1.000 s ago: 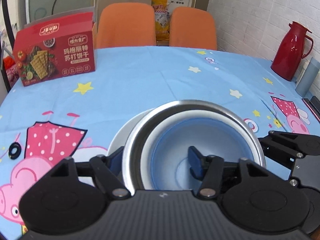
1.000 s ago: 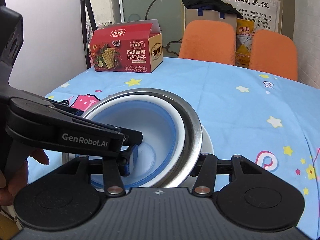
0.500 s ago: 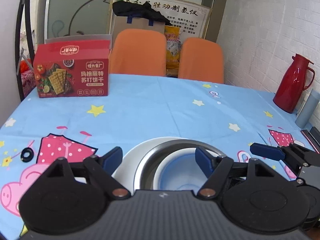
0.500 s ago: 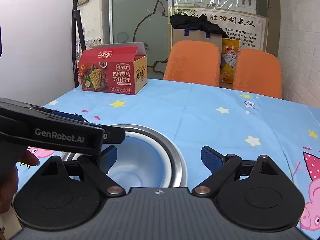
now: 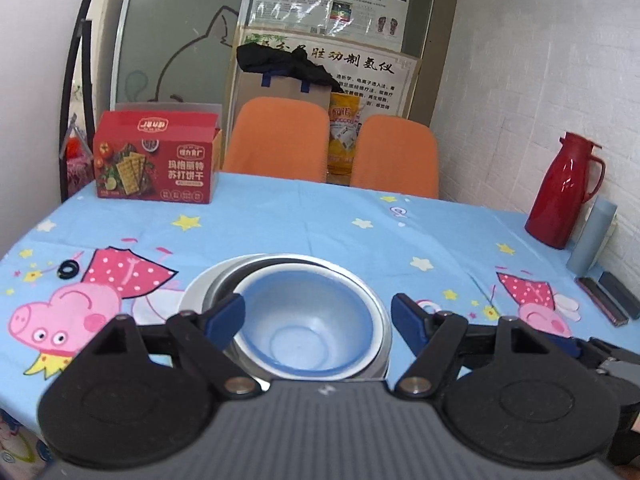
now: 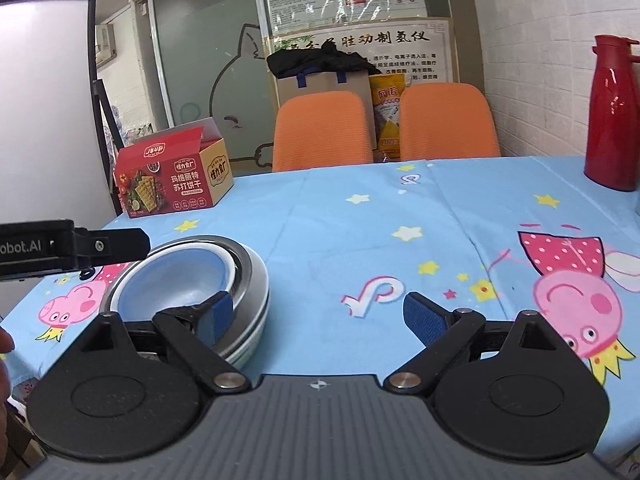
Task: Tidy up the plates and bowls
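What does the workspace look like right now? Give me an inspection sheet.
Surface: table with blue cartoon tablecloth.
Job's things: blue bowl nested in steel bowl, both on white plate.
Clutter: red cracker box; red thermos; grey cylinder; small black ring; dark flat items.
Grippers: left tool open, above the stack; right tool open, beside it.
Cables: nothing seen.
Surroundings: two orange chairs, posters, white brick wall.
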